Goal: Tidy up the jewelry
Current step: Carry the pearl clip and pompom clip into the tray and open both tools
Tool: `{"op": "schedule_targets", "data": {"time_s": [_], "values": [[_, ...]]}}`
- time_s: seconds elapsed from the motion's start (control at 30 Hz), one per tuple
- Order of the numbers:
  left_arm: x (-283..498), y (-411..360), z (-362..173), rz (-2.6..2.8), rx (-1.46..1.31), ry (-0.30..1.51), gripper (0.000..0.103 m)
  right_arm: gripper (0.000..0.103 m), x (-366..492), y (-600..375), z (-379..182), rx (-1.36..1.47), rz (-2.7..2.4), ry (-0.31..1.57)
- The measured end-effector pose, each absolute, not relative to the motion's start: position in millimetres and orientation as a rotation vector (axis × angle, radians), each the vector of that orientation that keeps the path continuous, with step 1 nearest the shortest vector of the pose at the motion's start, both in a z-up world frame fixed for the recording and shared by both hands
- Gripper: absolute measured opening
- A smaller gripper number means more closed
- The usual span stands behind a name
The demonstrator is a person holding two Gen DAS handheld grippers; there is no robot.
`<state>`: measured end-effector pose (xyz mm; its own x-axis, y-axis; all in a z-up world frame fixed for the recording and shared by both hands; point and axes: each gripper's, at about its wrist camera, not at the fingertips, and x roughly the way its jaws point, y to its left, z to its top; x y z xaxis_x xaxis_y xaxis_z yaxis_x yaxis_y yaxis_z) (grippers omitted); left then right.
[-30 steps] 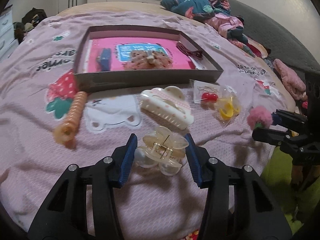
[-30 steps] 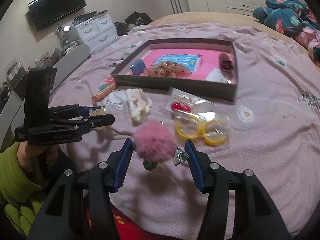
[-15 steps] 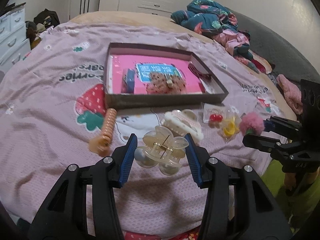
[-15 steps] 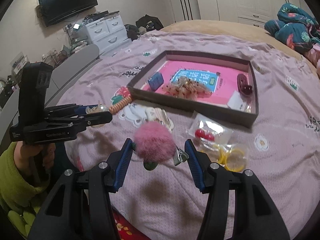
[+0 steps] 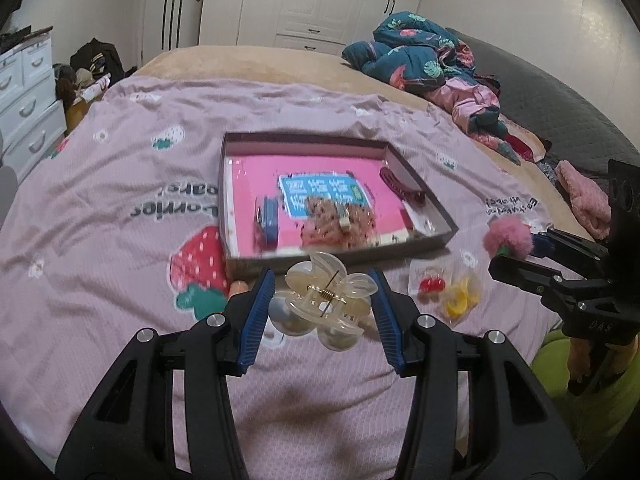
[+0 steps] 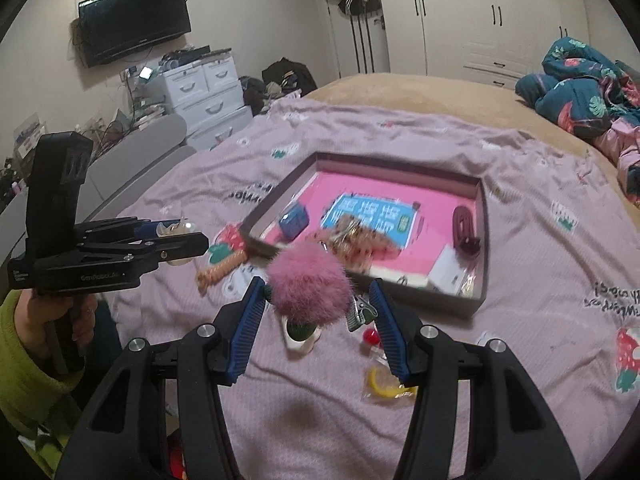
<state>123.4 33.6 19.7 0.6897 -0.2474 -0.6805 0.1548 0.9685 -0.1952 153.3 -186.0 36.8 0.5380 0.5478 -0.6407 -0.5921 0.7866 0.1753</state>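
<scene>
Left wrist view: clear claw clip [image 5: 324,304] hides the tray's [image 5: 420,248] near wall.

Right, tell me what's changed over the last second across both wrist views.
Both grippers rose off the bed and carried their loads up toward the brown cardboard tray with the pink liner. The left gripper kept the translucent cream flower-shaped claw clip; the right gripper kept the fluffy pink pom-pom hair clip. Nothing was released; the tray's contents and the items on the bedspread stayed put.

Bare pink floor at tray [image 5: 425,196] back, bear clip [image 5: 338,222] crowding front, pouches [image 5: 444,288] beside it
</scene>
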Motion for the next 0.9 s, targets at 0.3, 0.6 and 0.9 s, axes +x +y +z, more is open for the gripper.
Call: {"op": "schedule_targets", "data": {"time_s": [0.3, 0.6, 0.9], "values": [[152.9, 25.7, 38.6, -0.239, -0.117, 0.736, 0.04, 0.053, 179.8, -198.0, 53.5, -0.041, 0.6, 0.687], [192.8, 16.6, 39.1, -0.263, -0.125, 0.749, 0.04, 0.053, 211.7, -211.6, 60.8, -0.055, 0.504, 0.639], [229.6, 7.5, 30.9, -0.255, -0.107, 0.776, 0.04, 0.053, 238.9, -222.0, 63.3, -0.021, 0.474, 0.635]]}}
